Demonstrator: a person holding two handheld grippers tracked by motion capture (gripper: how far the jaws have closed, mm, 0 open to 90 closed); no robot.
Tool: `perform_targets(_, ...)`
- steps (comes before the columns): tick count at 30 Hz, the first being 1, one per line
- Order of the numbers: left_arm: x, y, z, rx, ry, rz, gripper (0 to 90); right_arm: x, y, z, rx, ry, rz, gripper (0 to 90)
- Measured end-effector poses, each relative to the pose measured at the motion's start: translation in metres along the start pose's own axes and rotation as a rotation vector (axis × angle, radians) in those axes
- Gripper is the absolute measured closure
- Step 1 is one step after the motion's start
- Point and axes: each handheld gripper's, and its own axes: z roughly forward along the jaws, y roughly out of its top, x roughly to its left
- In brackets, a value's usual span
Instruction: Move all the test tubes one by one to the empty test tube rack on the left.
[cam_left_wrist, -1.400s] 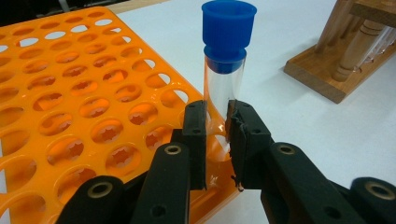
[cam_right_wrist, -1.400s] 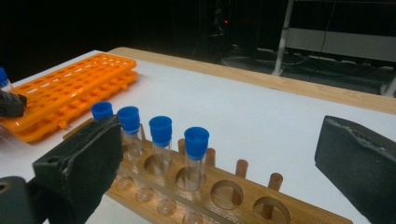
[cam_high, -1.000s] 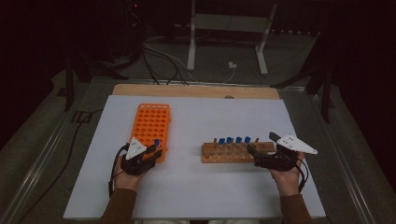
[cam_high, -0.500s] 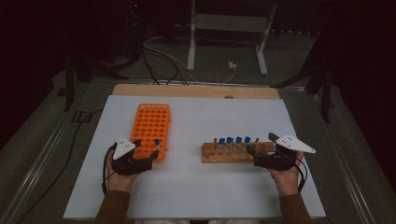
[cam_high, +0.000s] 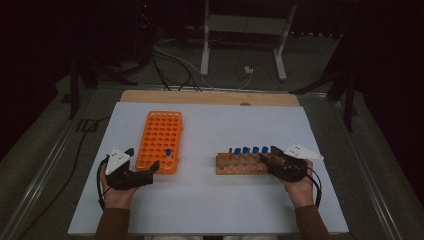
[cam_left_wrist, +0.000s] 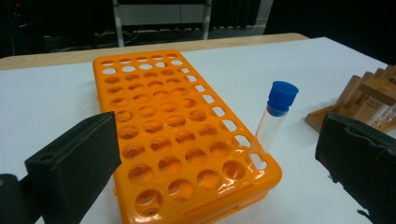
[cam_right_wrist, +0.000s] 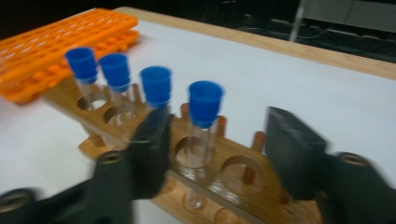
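While blur smears the right gripper (cam_right_wrist: 215, 154), its jaws flank a capped tube (cam_right_wrist: 201, 126).

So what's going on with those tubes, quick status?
Left gripper just opened, tube left in orange rack. Right gripper closing around wooden-rack tube. Nothing blocking.

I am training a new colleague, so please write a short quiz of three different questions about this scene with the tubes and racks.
1. How many blue-capped tubes stand in the wooden rack?
2. True or false: the left gripper grips the tube in the orange rack.
3. Which tube stands between the right gripper jaws: A, the one nearest the empty end hole; B, the one nearest the orange rack?

Key: 1. Four. 2. False; its jaws have just opened, and the tube stands free. 3. A; the jaws have been closing, not yet touching the nearest tube.
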Motion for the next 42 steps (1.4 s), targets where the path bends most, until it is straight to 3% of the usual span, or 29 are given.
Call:
perform_targets(6,0.0,-0.002,0.002,0.01,0.012,0.008,1.0,0.0,-0.001,0.007,0.0,0.014,-0.003,67.3)
perform_targets(15,0.003,-0.004,0.001,0.005,0.022,-0.005,1.0,0.005,-0.002,0.008,-0.013,0.028,-0.02,75.0)
perform_targets(32,0.002,-0.006,0.002,0.008,0.026,0.007,0.9,0.006,0.001,0.004,-0.028,0.033,-0.035,76.9)
perform_targets(42,0.001,-0.007,0.002,0.005,0.026,0.018,0.7,0.004,0.013,-0.008,-0.064,0.051,-0.011,76.9)
